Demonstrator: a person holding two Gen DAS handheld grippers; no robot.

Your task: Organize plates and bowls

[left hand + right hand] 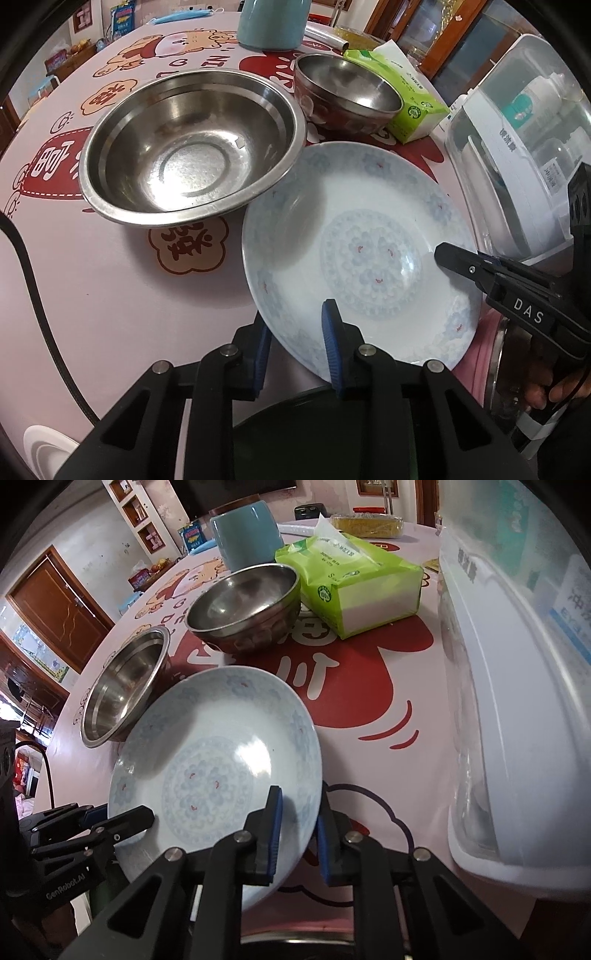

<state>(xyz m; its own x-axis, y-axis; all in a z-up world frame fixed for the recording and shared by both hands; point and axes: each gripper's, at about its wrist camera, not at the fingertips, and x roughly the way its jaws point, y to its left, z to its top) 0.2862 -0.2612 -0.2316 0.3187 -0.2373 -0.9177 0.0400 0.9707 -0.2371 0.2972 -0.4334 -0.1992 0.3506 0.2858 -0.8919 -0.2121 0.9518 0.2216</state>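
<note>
A white deep plate (362, 240) (214, 746) with a pale blue flower pattern is held tilted over the table's near edge. My left gripper (295, 314) (118, 812) is shut on its near-left rim, one blue pad inside the plate and one beneath. On the opposite rim my right gripper (300, 790) (443, 254) is shut in the same way. A wide steel bowl (192, 147) (122, 686) stands just behind the plate. Farther back is a smaller steel bowl (347, 88) (243, 602) with a red patterned outside.
The round table (92, 277) has a pink cartoon cloth. A green tissue pack (413, 99) (351, 587) lies beside the small bowl, with a teal canister (273, 22) (247, 535) behind. A white plastic storage box (517, 147) (517, 701) fills the right side.
</note>
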